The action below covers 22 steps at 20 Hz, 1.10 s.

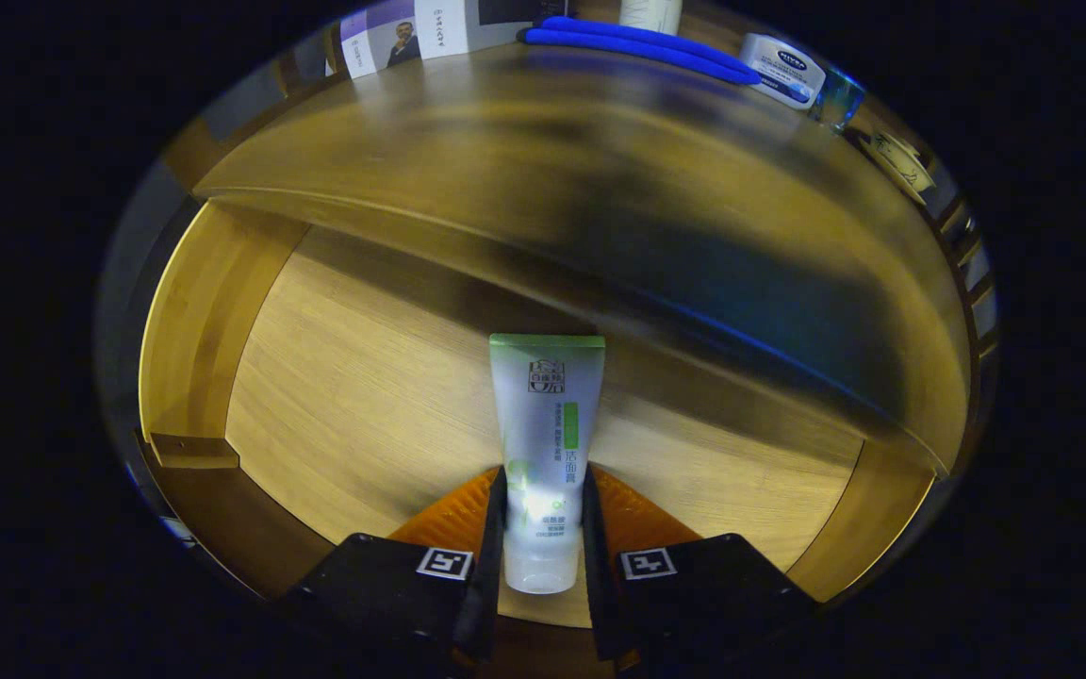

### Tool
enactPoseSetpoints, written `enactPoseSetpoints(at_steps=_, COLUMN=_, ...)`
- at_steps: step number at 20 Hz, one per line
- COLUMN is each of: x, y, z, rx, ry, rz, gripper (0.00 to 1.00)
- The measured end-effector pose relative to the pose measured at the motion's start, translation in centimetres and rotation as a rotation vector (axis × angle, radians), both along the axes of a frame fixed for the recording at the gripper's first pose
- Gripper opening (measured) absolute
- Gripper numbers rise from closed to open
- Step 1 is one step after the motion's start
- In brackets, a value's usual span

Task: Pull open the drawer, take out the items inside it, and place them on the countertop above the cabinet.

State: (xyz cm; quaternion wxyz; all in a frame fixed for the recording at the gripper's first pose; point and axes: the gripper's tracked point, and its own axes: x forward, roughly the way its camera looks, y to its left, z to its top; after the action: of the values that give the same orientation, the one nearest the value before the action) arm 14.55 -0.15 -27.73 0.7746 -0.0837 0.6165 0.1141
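A frosted white tube with a green end [545,443] stands out lengthwise from between my fingers, and my gripper [543,528] is shut on its lower part near the cap. It hangs over the wooden floor of the open drawer [364,377]. Beyond the drawer runs the front edge of the wooden countertop [543,160], which lies above the drawer and stretches away from me.
At the far side of the countertop lie a blue strip-like object [637,42], a small white and blue jar [783,68], a glass [840,97] and white boxes [420,28]. The drawer's side walls [194,321] rise on both sides of the tube.
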Motion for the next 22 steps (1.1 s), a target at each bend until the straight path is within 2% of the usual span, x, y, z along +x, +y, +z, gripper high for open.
enactPoseSetpoints(at_steps=1, x=0.1, y=0.0, z=-0.7, rx=0.001, ry=-0.013, rz=0.005, gripper=0.32)
enactPoseSetpoints(at_steps=6, x=-0.2, y=1.1, z=0.5, rx=0.043, ry=-0.015, rz=0.041, gripper=0.31)
enactPoseSetpoints(at_steps=12, x=-0.9, y=1.4, z=3.4, rx=0.057, ry=-0.082, rz=0.089, gripper=0.31)
enactPoseSetpoints(at_steps=22, x=-3.2, y=2.2, z=10.7, rx=0.190, ry=-0.220, rz=0.126, gripper=0.31)
